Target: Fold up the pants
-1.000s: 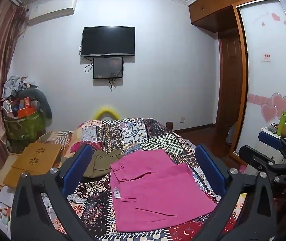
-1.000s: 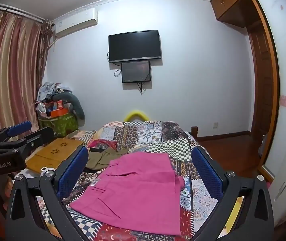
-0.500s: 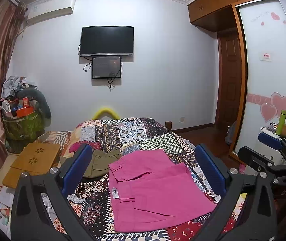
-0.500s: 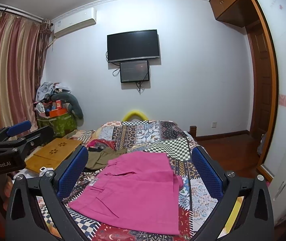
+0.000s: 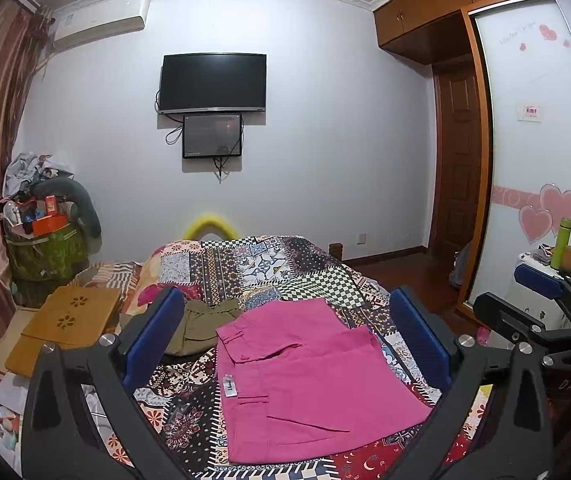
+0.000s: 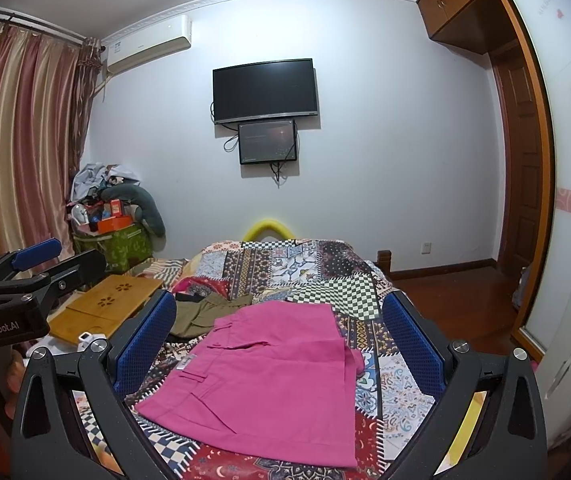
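Right wrist view reads "GenRobot.AI" on the left claw at 9 o'clock. Folded pink pants lie flat on the patchwork bedspread, waistband toward 10 o'clock. Both claws, right claw included, gape wide, holding nothing.

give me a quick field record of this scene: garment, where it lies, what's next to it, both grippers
garment: pink pants, lying folded flat
surface: patchwork quilt on the bed
neighbour: olive garment, bunched at the pants' far left corner
left hand-held gripper: open, empty, above the pants
right hand-held gripper: open, empty, above the pants
wall: dark tv
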Demonstrator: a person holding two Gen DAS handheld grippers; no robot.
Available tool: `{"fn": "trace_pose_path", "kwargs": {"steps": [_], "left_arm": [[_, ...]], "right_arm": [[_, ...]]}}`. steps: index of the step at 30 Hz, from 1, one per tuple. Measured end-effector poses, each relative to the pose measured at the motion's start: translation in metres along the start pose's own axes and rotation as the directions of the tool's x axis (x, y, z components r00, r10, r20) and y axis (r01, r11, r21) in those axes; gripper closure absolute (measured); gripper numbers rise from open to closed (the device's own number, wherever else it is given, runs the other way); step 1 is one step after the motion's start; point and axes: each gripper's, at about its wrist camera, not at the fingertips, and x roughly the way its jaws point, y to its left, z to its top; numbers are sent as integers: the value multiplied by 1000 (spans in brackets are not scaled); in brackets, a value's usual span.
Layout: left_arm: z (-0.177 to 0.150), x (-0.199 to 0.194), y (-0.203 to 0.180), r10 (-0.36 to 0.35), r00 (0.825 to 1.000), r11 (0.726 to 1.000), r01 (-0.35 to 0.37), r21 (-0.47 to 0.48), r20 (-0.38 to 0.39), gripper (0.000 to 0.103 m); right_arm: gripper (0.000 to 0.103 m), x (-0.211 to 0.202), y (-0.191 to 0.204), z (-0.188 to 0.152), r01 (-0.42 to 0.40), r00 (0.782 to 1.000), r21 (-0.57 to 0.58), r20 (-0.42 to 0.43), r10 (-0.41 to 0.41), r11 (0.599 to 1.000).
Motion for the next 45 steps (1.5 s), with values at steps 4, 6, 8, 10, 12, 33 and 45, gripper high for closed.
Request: {"fn": "trace_pose_path", "kwargs": {"steps": [4, 6, 8, 10, 12, 33, 45], "left_arm": [[-2, 1, -2, -2, 1000, 1000, 2, 1, 0, 0], [-2, 1, -2, -1, 1000, 1000, 1, 0, -1, 0], [-2, 1, -2, -2, 1000, 1000, 2, 1, 0, 0], [-2, 1, -2, -1, 1000, 1000, 1, 0, 0, 0], [-2, 1, -2, -2, 1000, 1000, 2, 0, 0, 0], [-2, 4, -5, -3, 1000, 1000, 3, 0, -5, 0], [-8, 25, 4, -12, 999, 1000, 11, -10, -53, 0]], "right_arm": [[1, 0, 0, 0, -1, 1000, 0, -1, 1, 1000], [1, 0, 0, 0, -1, 1000, 0, -1, 1, 1000], [1, 0, 0, 0, 0, 1000, 0, -1, 0, 1000], [1, 1, -1, 1, 0, 1000, 3, -1, 0, 1000], [1, 1, -1, 1, 0, 1000, 3, -1, 0, 1000], [1, 1, -5, 0, 3, 1000, -2, -2, -3, 1000], [1, 14, -8, -7, 6, 999, 11, -36, -6, 1000]]}}
